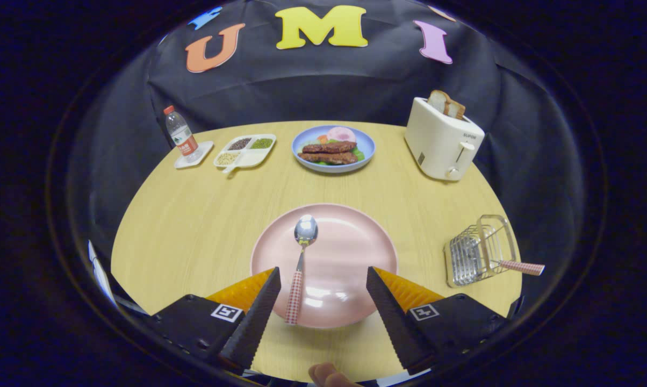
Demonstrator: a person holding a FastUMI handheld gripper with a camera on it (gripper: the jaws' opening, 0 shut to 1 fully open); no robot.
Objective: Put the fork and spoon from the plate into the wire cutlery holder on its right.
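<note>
A pink plate (pixel 350 252) lies on the wooden table just ahead of my fingers. On its left half rests a spoon (pixel 300 258), bowl pointing away, its checked handle reaching the plate's near rim beside my left finger. To the plate's right stands the wire cutlery holder (pixel 476 252), with a checked handle (pixel 522 267), the fork's I take it, sticking out of it to the right. My gripper (pixel 323 279) hovers open over the near edge of the plate with nothing between its fingers.
At the back of the table (pixel 194 215) stand a blue plate of food (pixel 333 149), a cream toaster (pixel 443 140) with bread, a divided dish of grains (pixel 245 150) and a water bottle (pixel 180 133) on a small tray. A fingertip (pixel 329 375) shows below the gripper.
</note>
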